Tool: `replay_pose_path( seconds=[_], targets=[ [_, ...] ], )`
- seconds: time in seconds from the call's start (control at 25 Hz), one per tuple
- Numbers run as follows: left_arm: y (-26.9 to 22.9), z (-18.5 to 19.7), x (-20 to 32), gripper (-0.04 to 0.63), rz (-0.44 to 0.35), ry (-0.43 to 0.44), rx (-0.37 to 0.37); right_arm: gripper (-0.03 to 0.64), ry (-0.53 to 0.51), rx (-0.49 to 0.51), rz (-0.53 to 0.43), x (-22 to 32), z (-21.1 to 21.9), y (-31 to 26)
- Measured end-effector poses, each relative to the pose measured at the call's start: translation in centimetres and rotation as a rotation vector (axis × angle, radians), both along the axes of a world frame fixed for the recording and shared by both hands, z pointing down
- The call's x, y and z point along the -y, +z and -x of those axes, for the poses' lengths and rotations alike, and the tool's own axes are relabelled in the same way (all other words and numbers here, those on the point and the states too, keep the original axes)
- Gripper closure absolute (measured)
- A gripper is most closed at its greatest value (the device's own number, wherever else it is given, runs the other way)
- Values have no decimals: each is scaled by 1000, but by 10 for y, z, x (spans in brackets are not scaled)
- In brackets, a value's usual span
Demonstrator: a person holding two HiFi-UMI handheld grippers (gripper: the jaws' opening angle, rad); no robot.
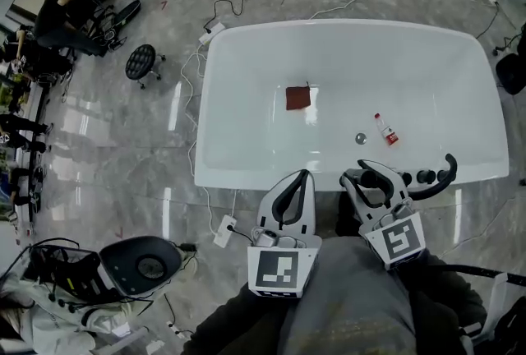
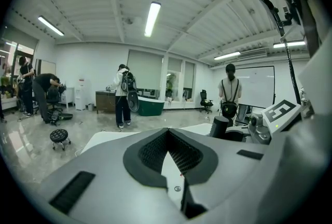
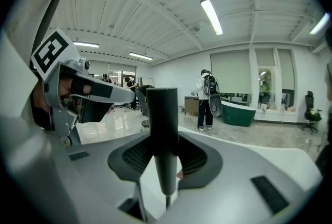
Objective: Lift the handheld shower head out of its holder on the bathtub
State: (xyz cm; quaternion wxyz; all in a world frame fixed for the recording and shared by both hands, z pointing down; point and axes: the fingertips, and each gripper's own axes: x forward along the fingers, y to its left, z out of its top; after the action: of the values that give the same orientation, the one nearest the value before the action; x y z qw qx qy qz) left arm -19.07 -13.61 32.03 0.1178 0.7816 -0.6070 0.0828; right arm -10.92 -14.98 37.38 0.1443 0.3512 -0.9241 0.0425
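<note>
The black shower head (image 1: pixel 371 177) stands as a round upright handle (image 3: pixel 162 129) between the pads of my right gripper (image 1: pixel 374 181), which is shut on it at the near rim of the white bathtub (image 1: pixel 246 174). From the right gripper view (image 3: pixel 165 151) a thin hose runs down from the handle's lower end. My left gripper (image 1: pixel 302 179) hangs just left of it over the same rim, its fingertips meeting with nothing between them (image 2: pixel 167 135). The left gripper view also catches the black handle (image 2: pixel 220 127) beside the right gripper.
Black tap knobs (image 1: pixel 426 177) and a curved black spout (image 1: pixel 448 168) sit on the rim to the right. Inside the tub lie a red cloth (image 1: pixel 298 98), a small bottle (image 1: pixel 386 129) and the drain (image 1: pixel 360 137). Cables and a stool (image 1: pixel 141 61) are on the floor at left; people stand farther off.
</note>
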Motion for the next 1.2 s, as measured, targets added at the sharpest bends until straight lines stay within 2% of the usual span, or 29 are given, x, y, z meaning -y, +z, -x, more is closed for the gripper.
replay_pose_path(
  seconds=[0.4, 0.8, 1.2],
  targets=[
    [-6, -3, 5, 592, -10, 31, 2, 477, 4, -7, -9, 3, 0, -9],
    [-13, 4, 8, 592, -65, 54, -7, 477, 28, 25, -66, 2, 8, -33],
    [-38, 17, 25, 592, -121, 96, -20, 477, 83, 104, -180, 18, 15, -111]
  ],
)
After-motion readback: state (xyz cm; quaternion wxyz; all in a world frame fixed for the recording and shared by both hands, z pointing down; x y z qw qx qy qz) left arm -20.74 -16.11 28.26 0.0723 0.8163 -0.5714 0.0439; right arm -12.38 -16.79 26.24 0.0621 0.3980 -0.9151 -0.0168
